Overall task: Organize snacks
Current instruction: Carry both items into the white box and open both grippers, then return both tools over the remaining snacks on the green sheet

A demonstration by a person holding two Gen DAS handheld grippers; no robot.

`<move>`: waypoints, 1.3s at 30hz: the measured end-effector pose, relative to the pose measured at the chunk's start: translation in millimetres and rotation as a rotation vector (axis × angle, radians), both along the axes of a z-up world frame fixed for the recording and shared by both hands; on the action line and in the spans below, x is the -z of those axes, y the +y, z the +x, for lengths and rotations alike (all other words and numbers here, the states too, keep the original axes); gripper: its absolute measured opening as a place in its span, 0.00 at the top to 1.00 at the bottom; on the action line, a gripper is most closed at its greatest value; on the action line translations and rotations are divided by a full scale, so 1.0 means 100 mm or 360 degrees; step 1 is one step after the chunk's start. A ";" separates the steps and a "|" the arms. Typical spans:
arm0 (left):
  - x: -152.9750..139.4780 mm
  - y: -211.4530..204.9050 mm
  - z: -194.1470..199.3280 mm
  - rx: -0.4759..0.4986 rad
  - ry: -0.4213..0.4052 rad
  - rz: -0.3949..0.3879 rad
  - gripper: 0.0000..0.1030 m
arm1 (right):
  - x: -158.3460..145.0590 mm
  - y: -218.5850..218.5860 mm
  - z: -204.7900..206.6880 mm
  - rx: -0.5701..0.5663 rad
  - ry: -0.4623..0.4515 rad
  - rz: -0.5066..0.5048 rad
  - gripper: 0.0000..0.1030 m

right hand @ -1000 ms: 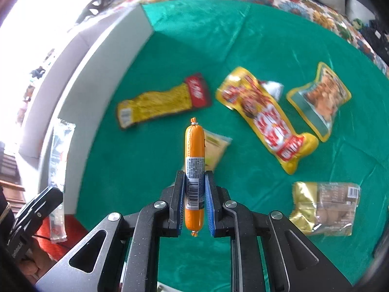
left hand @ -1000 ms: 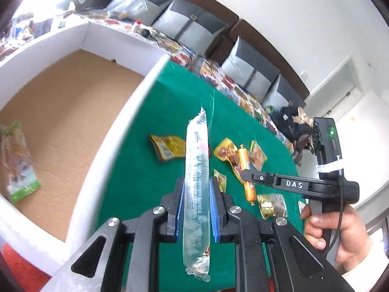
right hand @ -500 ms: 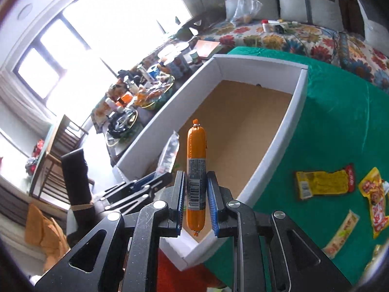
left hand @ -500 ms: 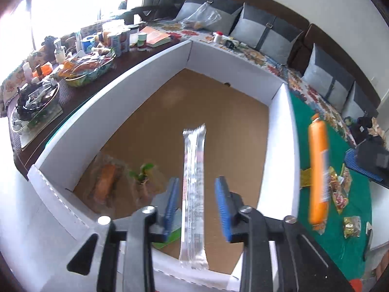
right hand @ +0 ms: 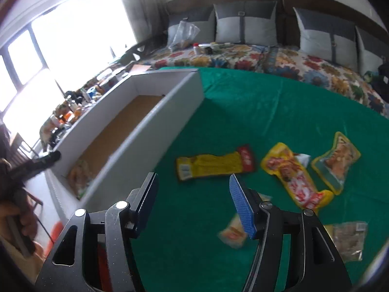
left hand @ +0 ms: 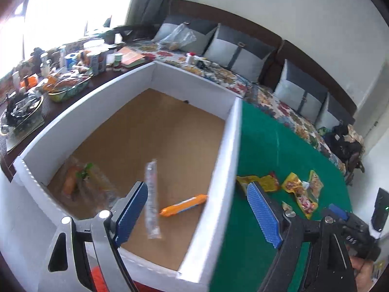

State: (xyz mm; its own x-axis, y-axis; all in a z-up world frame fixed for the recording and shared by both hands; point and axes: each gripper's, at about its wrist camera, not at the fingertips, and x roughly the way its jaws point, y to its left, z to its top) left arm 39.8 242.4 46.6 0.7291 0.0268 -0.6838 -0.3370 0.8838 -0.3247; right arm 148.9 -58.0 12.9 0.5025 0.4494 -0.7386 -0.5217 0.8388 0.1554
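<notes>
Left wrist view: my left gripper (left hand: 197,209) has just been opening its jaws wide and grips nothing. The clear stick pack (left hand: 152,199) is loose between them, over the white box (left hand: 214,194). An orange sausage (left hand: 183,205) lies on the box floor. My right gripper (right hand: 193,202) has just been opening too, empty, over the green cloth (right hand: 279,112) with roomy space beyond the snack packs (right hand: 214,165).

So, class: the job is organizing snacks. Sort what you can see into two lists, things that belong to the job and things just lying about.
Belongs to the job:
- white box
- orange sausage
- clear tube snack
- yellow packet
- yellow-red packet
- green-edged pouch

Just lying about:
- grey cushions
- floral cover
- cluttered side table
</notes>
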 end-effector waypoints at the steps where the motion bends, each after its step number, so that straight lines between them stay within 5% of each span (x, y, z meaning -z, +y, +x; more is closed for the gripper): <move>1: -0.02 -0.22 0.05 0.0081 -0.0017 0.0008 0.15 | 0.10 -0.23 -0.08 0.0054 -0.0047 -0.0060 0.38; 7: 0.44 -1.35 0.39 0.0456 0.0143 0.0060 0.08 | 0.61 -1.59 -0.52 0.0513 -0.0134 -0.0163 0.38; 13: 1.18 -1.80 0.55 0.0541 0.0365 0.0219 0.09 | 0.82 -2.31 -0.62 0.0810 -0.0011 -0.0083 0.38; 16: 1.31 -1.76 0.55 0.0502 0.0393 0.0315 0.09 | 0.79 -2.32 -0.57 0.0815 -0.0058 -0.0126 0.33; 23: 1.48 -1.47 0.52 0.0374 0.0424 0.0266 0.09 | 0.99 -2.31 -0.48 0.0827 0.0070 -0.0066 0.33; 30: 1.55 -1.57 0.55 0.0415 0.0456 0.0417 0.03 | 1.12 -2.22 -0.44 0.0788 0.0117 -0.0124 0.33; 39: 1.59 -1.60 0.55 0.0408 0.0444 0.0417 0.00 | 1.20 -2.25 -0.42 0.0815 0.0166 -0.0130 0.33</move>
